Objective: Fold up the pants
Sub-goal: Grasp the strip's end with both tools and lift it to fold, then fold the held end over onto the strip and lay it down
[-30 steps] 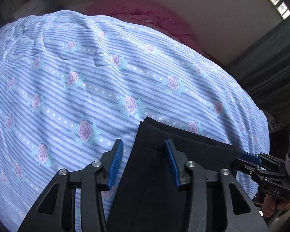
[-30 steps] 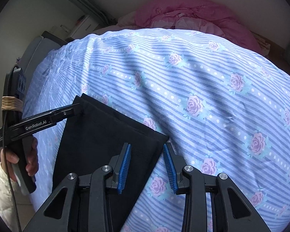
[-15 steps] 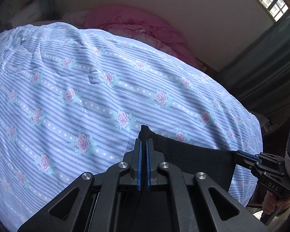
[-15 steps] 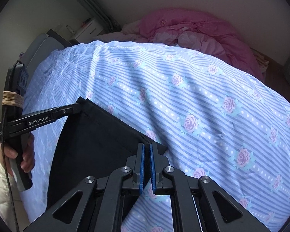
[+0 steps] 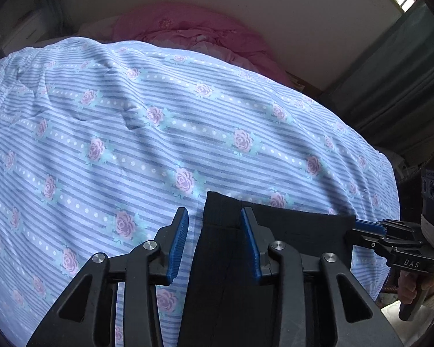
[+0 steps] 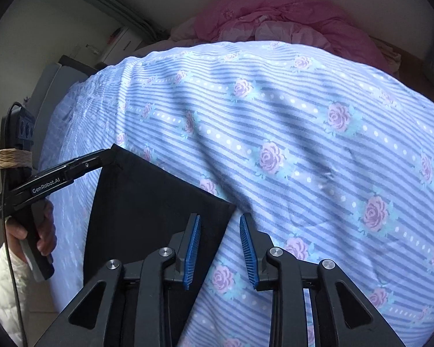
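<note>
Left gripper: jaws wide, straddling pants corner.
Right gripper: jaws wide, opposite corner just inside its left pad.

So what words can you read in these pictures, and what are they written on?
"GenRobot.AI": white letters on the side of the left gripper, as the right wrist view shows it.
"DAS": on the body of the right gripper, as the left wrist view shows it.
A small label at the left gripper's rear end is too blurred to read.
</note>
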`<act>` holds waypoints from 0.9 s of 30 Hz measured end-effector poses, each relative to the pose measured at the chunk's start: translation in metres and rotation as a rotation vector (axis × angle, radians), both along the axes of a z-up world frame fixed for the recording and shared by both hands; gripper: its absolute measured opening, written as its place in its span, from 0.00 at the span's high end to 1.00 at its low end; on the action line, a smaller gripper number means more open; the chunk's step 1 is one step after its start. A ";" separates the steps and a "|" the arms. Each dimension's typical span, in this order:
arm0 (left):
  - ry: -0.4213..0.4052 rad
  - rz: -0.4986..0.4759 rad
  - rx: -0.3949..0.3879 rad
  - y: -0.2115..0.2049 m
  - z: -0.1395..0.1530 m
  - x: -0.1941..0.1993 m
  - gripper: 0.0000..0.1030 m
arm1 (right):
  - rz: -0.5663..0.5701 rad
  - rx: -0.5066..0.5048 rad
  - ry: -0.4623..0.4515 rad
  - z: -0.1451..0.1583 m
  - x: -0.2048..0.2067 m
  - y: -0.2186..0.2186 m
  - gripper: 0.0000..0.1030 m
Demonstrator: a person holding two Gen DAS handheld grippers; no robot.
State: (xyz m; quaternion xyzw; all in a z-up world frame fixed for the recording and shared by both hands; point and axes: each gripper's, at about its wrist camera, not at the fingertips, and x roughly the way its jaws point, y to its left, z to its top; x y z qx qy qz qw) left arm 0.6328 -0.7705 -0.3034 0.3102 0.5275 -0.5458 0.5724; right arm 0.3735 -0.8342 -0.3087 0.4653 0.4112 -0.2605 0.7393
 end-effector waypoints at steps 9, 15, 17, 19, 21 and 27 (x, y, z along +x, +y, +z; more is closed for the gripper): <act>0.121 0.035 0.045 0.009 -0.031 0.016 0.62 | 0.009 0.064 -0.050 -0.022 0.004 -0.005 0.71; 0.196 0.062 0.046 0.007 -0.036 0.016 0.85 | 0.054 0.060 -0.055 -0.028 0.009 -0.008 0.75; 0.159 0.044 0.040 0.008 -0.029 0.011 0.88 | 0.074 0.041 -0.040 -0.024 0.010 -0.007 0.81; 0.127 0.032 0.009 0.010 -0.016 0.007 0.88 | 0.070 0.026 -0.044 -0.010 0.006 -0.007 0.87; 0.116 0.014 -0.039 0.017 0.007 0.005 0.88 | 0.083 -0.018 -0.057 0.015 0.004 -0.002 0.88; 0.041 -0.009 -0.191 0.060 0.087 -0.008 0.88 | 0.239 -0.256 -0.089 0.120 0.002 0.048 0.88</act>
